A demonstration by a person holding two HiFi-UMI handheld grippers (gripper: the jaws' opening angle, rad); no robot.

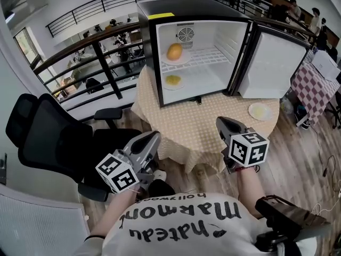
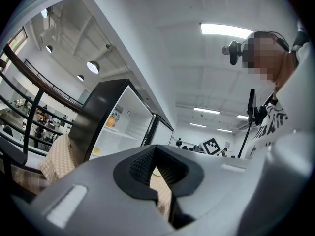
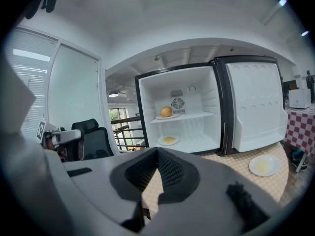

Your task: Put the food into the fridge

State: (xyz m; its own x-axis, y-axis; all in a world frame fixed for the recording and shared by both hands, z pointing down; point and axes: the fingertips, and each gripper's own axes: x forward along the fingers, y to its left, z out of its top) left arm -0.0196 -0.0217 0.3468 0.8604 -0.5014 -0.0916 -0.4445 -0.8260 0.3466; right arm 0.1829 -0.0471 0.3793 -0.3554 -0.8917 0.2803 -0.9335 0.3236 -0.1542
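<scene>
Too small or cut off
The yellow food point(image 1: 261, 111) on the plate point(image 1: 251, 111), at four o'clock from the fridge point(image 1: 176, 7), is too small to name; the checkered table point(image 1: 315, 87), at three o'clock, runs off the edge.

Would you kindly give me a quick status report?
Left gripper shut, empty; right gripper shut, empty. Upper plate and lower plate inside open fridge; third plate on table. Nothing in the way.

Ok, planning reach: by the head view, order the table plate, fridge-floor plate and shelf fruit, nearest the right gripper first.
1. Table plate, out at the right.
2. Fridge-floor plate, inside, low.
3. Shelf fruit, upper shelf, above it.
</scene>
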